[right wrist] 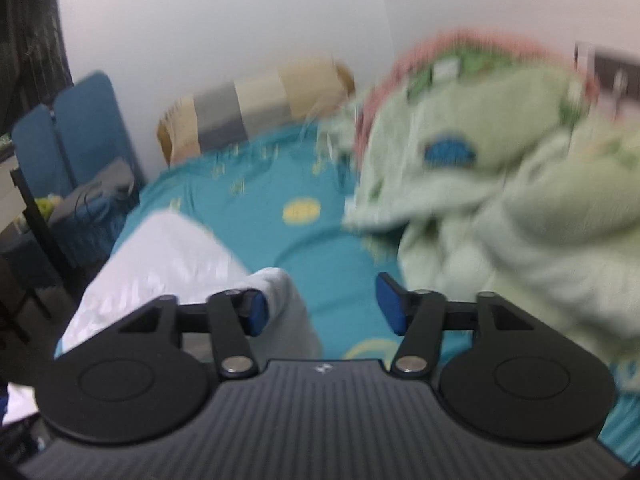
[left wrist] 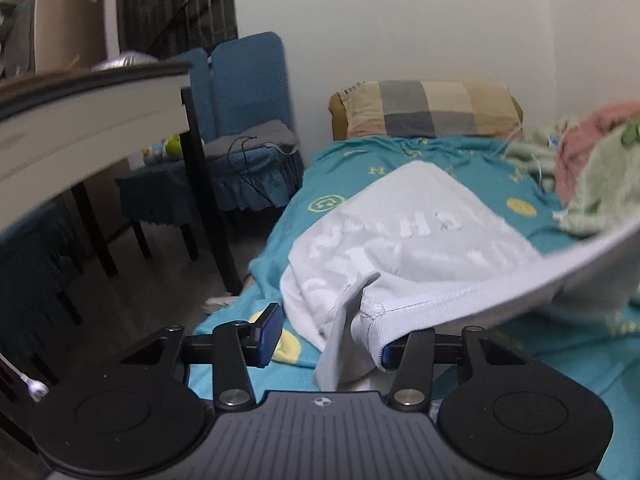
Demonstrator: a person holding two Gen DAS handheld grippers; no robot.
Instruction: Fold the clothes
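**White garment half let go at the near edge of the bed**

Near the bed's near edge, toward its left side, the white garment [left wrist: 400, 240] lies in a soft, partly folded heap on the teal sheet [left wrist: 472, 176]. One hemmed edge lifts off the pile and runs away to the right, and that same hem drapes over the right finger of my left claw [left wrist: 326, 338]. Its jaws stand apart; the left pad is bare and clear of the cloth, so I judge nothing is pinched, only hung. My right claw [right wrist: 322, 306] is also spread, with a white fold lying against its left pad and the sheet showing through the gap; that view is blurred, but I see no grip there either.

Farther back, the checked pillow [left wrist: 424, 108] sits at the head of the bed, and a rumpled pale green blanket [right wrist: 500, 200] with a pink one behind it fills the right side, close to my right claw.

The garment looks light, limp knit cotton. I expect it to sag wherever it is unsupported and slide off a single finger. The stitched hem is the firmest line on it, so I would take hold there, one claw at each end of that edge, pinching through the doubled seam and not the loose middle. The raised lettering on the front may stick to itself when folded over. One risk I see: the green blanket lies near enough that a careless right-hand pinch could catch it too.
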